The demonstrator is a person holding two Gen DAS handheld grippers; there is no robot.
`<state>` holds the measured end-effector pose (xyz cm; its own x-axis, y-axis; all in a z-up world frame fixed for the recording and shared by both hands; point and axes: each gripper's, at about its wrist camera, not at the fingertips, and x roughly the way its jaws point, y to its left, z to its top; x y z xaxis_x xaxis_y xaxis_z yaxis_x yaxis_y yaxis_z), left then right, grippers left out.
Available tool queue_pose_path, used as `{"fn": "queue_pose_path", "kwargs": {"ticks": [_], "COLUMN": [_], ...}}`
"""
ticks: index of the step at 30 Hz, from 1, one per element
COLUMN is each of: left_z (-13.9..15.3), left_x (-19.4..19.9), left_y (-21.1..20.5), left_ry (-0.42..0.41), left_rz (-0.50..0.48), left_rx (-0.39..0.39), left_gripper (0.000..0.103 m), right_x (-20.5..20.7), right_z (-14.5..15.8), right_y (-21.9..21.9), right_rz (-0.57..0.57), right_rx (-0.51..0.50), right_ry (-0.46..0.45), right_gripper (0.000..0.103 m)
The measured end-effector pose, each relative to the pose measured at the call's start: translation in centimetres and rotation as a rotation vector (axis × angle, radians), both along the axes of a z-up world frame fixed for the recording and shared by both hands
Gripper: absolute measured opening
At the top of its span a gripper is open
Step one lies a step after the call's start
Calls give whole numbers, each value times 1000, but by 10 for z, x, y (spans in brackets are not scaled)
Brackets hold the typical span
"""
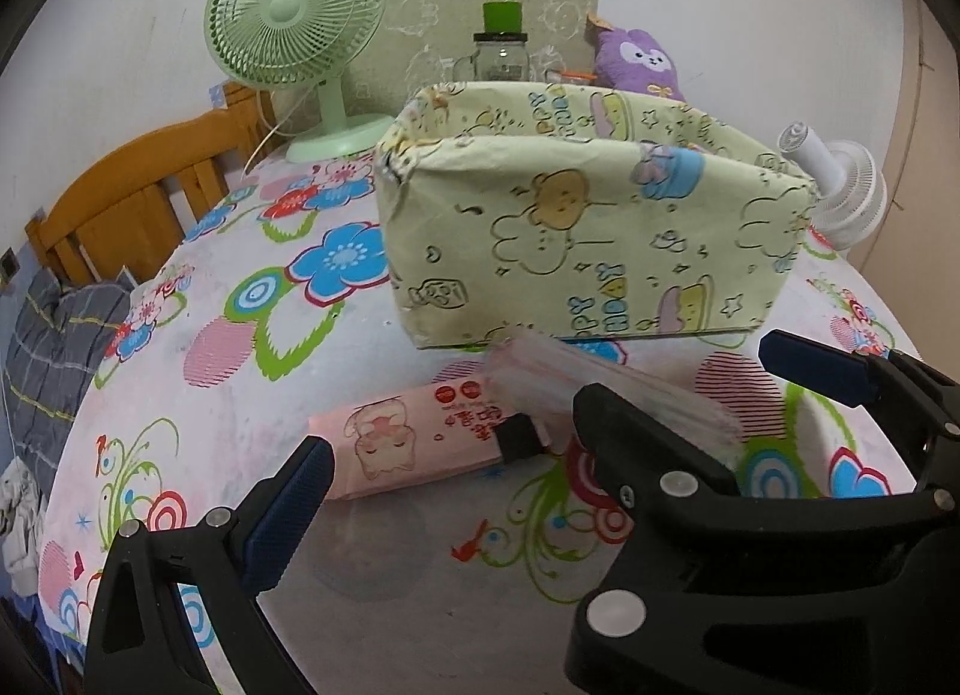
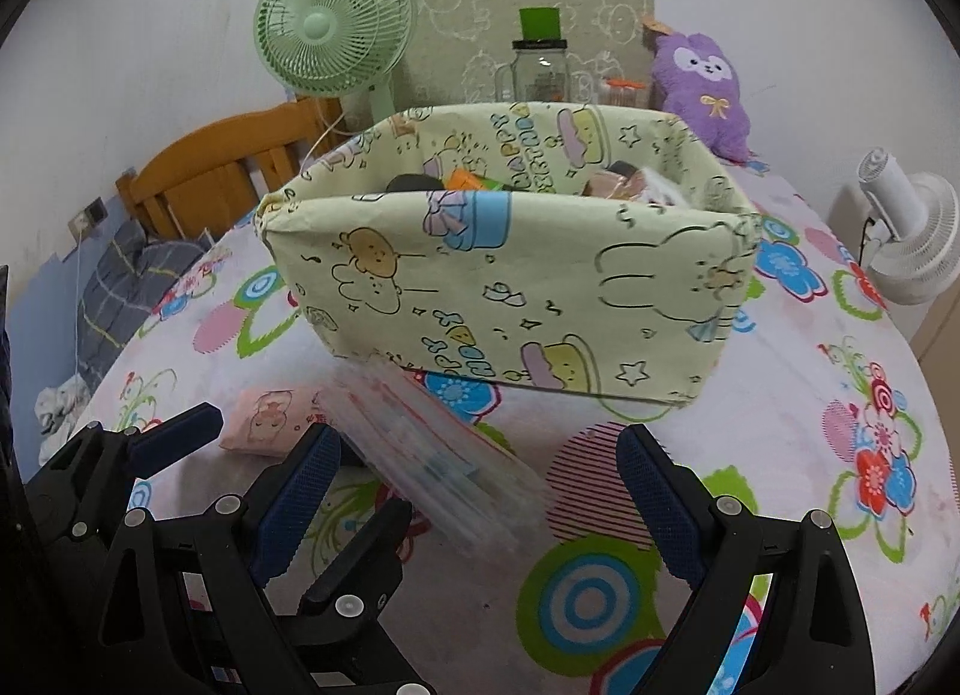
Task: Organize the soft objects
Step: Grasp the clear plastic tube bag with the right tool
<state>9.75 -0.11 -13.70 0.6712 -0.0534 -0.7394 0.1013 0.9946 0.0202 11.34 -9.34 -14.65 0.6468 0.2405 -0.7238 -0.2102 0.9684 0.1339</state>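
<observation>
A pale green cartoon-print fabric box (image 1: 576, 239) (image 2: 510, 287) stands on the flowered tablecloth and holds several items. In front of it lie a pink tissue pack (image 1: 408, 443) (image 2: 264, 419) and a stack of clear-wrapped flat packs (image 1: 606, 389) (image 2: 438, 455). My left gripper (image 1: 456, 425) is open over the tissue pack's right end. My right gripper (image 2: 480, 437) is open with the clear stack between its fingers, not clamped. The two grippers overlap: a right gripper pad (image 1: 810, 374) shows in the left wrist view, and a left gripper pad (image 2: 174, 437) in the right wrist view.
Behind the box stand a green desk fan (image 1: 294, 29), a glass jar with a green lid (image 1: 501, 53) and a purple plush (image 1: 639, 65). A white fan (image 2: 912, 239) sits at the table's right edge. A wooden headboard (image 1: 132, 197) and bedding lie to the left.
</observation>
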Motion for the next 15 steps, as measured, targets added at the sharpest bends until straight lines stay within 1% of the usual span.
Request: {"fn": "queue_pose_path", "kwargs": {"ticks": [11,13,15], "left_z": [-11,-12,-14], "left_x": [12,13,15], "left_y": [11,13,13], "left_ry": [36,40,44], "left_rz": [26,27,29], "left_rx": [3,3,6], "left_gripper": [102,102,102], "right_x": [17,19,22], "right_z": [-11,-13,-16], "right_y": [17,18,19], "right_rz": [35,34,39], "right_rx": [-15,-17,-10], "right_ry": [33,39,53], "right_gripper": [95,88,86]}}
